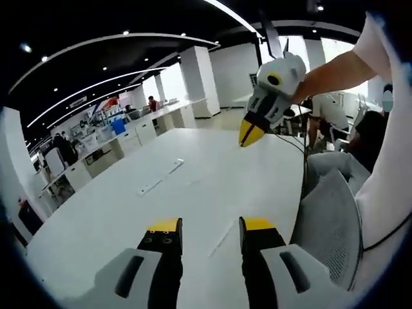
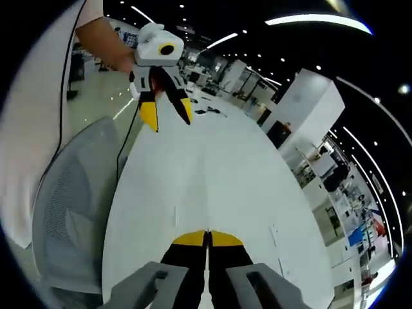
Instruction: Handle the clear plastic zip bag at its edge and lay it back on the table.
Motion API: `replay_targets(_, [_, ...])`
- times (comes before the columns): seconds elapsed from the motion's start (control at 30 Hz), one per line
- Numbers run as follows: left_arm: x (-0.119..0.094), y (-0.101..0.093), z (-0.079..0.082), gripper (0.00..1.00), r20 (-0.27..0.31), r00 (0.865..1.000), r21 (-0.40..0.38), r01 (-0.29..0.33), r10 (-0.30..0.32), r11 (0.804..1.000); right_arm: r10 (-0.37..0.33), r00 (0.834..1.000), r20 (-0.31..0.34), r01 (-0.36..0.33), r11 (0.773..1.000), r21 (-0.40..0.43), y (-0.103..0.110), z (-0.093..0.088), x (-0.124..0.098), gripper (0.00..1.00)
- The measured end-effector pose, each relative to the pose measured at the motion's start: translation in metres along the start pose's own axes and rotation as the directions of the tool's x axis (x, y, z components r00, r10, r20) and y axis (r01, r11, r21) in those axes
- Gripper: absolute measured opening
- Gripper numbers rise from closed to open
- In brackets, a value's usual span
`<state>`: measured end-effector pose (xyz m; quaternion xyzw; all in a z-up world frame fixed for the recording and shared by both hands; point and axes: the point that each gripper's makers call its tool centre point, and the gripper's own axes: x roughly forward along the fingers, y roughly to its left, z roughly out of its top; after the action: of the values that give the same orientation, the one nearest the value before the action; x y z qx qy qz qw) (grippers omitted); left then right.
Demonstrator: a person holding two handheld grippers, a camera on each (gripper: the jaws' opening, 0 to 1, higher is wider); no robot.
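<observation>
My left gripper (image 1: 211,225) hangs open over the white table (image 1: 116,212), with nothing between its yellow-tipped jaws. A faint slanted line (image 1: 222,238) on the tabletop between them may be the edge of the clear zip bag; I cannot tell. The right gripper (image 1: 251,134) is held up in the air above the table's far side, its yellow tips together and nothing visibly hanging from it. In the right gripper view my right gripper (image 2: 207,238) is shut over the table (image 2: 225,180), and the left gripper (image 2: 167,114) shows open beyond it.
A grey mesh chair (image 1: 328,225) stands at the table's edge beside the person, seen too as the chair (image 2: 71,206). Flat cable covers (image 1: 161,177) sit in the tabletop. Desks, white pillars and distant people fill the office behind.
</observation>
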<state>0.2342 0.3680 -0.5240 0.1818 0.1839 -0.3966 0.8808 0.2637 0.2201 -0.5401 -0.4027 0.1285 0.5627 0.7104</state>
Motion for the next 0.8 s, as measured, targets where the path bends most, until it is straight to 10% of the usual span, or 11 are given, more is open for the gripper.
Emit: replay_targets(0.8, [0.007,-0.009,0.039,0.19,-0.1,0.993,0.235,0.091,-0.069,0.968,0.025,1.0,-0.009,-0.025,0.998,-0.057,0.01,0.019,-0.024,0.0])
